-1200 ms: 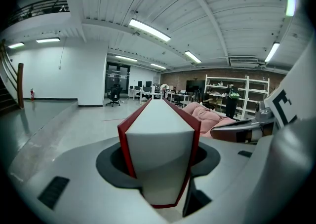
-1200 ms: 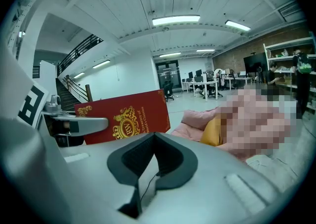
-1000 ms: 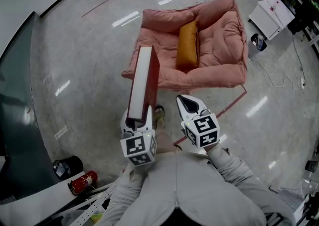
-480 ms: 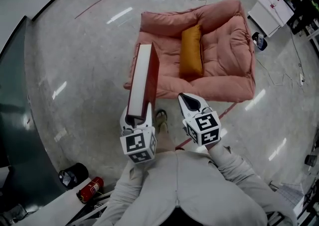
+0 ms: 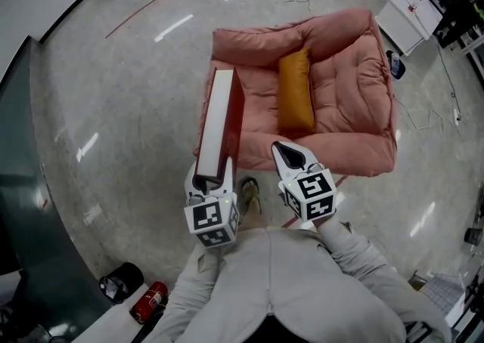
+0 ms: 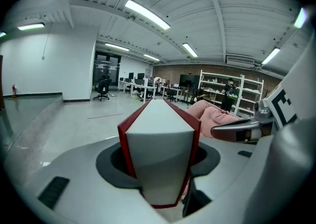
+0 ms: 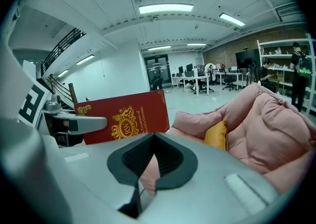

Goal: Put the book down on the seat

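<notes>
While the book (image 5: 218,118) is clamped on edge in the left gripper (image 5: 211,177), held short of the armchair's near left corner, it should be carried over the seat (image 5: 344,103), tipped flat beside the orange cushion (image 5: 296,92), and only then released. The right gripper (image 5: 292,159) is kept closed, with nothing in it.

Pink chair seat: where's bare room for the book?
Widest bare patch: the seat between the orange cushion and the chair arm at the head view's right. The strip on the cushion's other side is narrow, partly hidden by the book held in the left gripper.
</notes>
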Tool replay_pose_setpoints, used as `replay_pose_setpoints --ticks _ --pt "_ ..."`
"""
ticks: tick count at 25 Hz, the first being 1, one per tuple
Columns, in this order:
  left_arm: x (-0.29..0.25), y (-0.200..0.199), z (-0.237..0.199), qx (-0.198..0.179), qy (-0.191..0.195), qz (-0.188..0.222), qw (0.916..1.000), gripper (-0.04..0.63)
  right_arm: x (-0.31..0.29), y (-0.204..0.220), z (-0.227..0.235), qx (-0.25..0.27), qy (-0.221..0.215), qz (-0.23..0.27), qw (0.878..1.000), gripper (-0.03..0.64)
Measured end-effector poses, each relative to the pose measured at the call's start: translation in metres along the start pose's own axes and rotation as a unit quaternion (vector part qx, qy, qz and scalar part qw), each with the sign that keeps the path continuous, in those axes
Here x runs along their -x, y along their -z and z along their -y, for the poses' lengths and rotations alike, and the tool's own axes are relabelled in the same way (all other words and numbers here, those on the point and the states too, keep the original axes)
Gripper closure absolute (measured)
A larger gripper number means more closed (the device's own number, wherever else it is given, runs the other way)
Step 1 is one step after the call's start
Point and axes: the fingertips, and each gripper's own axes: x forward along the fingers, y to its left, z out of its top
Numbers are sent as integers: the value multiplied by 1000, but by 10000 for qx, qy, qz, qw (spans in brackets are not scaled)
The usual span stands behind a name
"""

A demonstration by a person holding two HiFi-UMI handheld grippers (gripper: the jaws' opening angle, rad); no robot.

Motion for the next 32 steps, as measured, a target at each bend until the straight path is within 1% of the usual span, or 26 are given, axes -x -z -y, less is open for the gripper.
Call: replay_pose_setpoints --ticks 6,12,19,23,32 --pt "-36 -14 -11 -118 259 -61 9996 354 -32 -14 8 -100 164 19 9998 617" --pt "-64 -18 -21 -127 386 -183 9990 355 -55 -17 14 -206 267 -68 9994 617" --pt "-91 -14 -32 -52 471 -409 9980 355 -70 -17 24 -290 420 -167 9986 617" --pt "-107 -8 -33 -56 518 -510 9973 355 -74 -11 30 -368 508 -259 9977 617" --pt "-155 10 -31 -54 571 -778 9953 354 -98 5 44 -473 519 -502 9963 617"
